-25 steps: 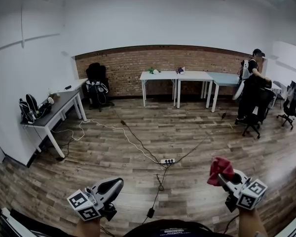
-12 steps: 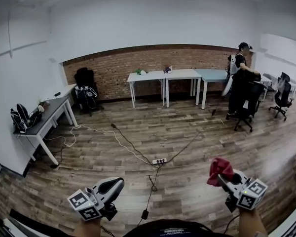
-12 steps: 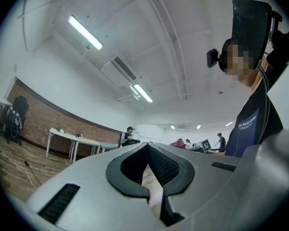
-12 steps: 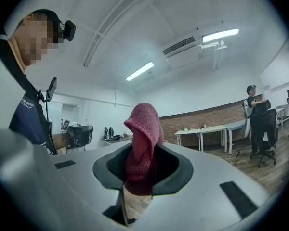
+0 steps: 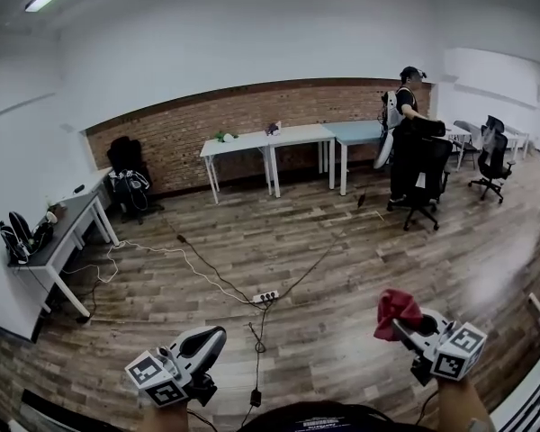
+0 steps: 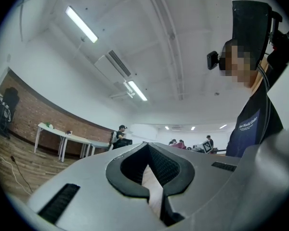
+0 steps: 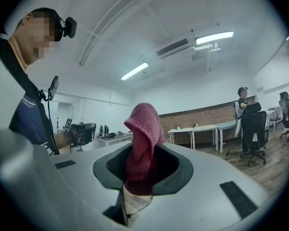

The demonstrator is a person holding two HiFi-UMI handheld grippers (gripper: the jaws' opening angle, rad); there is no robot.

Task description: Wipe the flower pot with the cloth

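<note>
1. While both tools sit low in the head view, the left gripper at near left has its jaws together, and the right gripper at near right pinches the red cloth.
2. Left gripper view: jaws pressed together, nothing between them.
3. Right gripper view: jaws clamped on the cloth, which stands bunched upright.

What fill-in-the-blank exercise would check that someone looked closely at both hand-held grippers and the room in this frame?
1. The right hand-held gripper is shut on a red ____.
2. The left hand-held gripper has its jaws ____, with nothing between them.
3. The white tables stand in front of a ____ wall.

Missing words: cloth; shut; brick.
</note>
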